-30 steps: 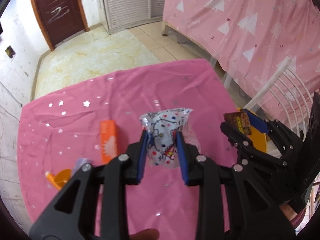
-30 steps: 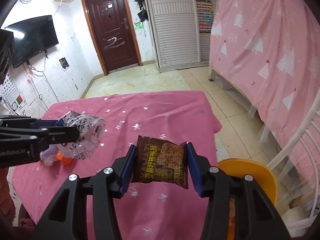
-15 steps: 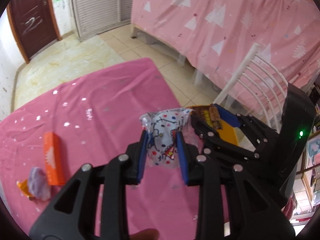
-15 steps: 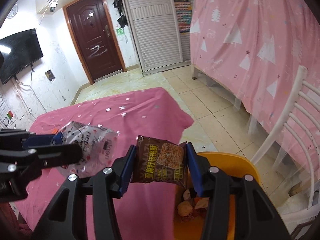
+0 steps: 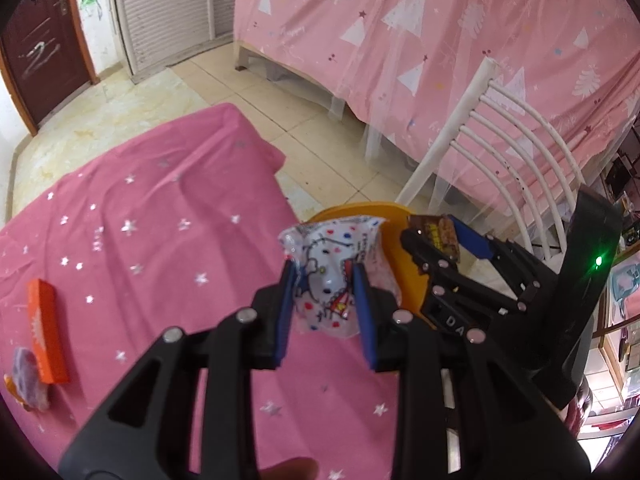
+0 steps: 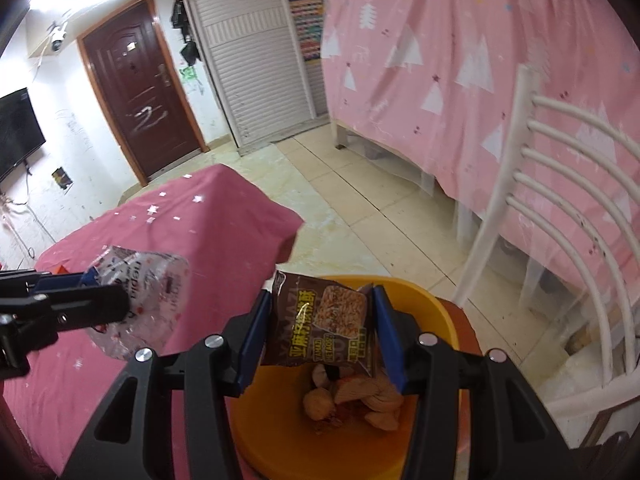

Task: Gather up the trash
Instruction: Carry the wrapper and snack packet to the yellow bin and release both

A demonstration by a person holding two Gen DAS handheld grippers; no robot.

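Observation:
My left gripper is shut on a clear plastic wrapper with cartoon print, held above the pink table's right edge; the wrapper also shows in the right wrist view. My right gripper is shut on a brown snack packet, held over the orange bin, which has scraps inside. In the left wrist view the right gripper hangs over the bin just right of my left gripper.
An orange box and a crumpled purplish wrapper lie on the pink starred tablecloth at the left. A white slatted chair stands right of the bin. A pink-draped bed lies beyond.
Both grippers have swung right, off the table toward the bin. The right gripper now holds the snack packet over the bin; the left follows with the wrapper.

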